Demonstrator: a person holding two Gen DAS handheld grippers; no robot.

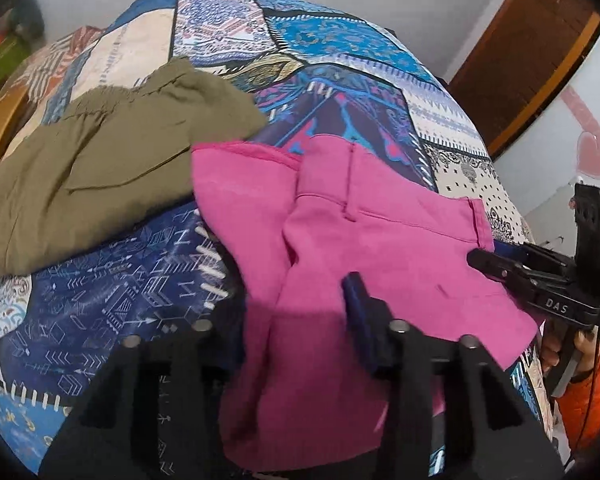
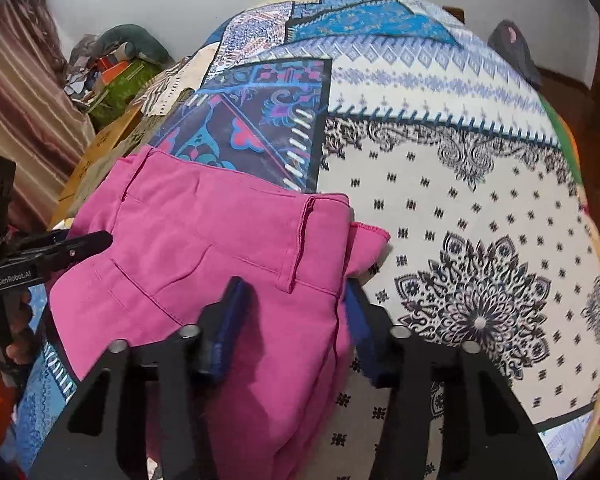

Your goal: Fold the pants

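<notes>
Pink pants (image 1: 340,240): on patchwork bed (image 2: 460,184), just beside olive garment (image 1: 100,184). Your left tool (image 1: 296,332) and right tool (image 2: 296,316) each straddle fabric, part-open; grip uncertain. Close evenly before lifting.

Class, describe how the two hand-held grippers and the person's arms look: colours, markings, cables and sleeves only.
Both are black, angular tools with blue finger pads. The left hand-held gripper reads "GenRobot.AI" in white. The right hand-held gripper reads "DAS", shows a green light and trails a thin black cable. The orange sleeve covers the right arm.
</notes>
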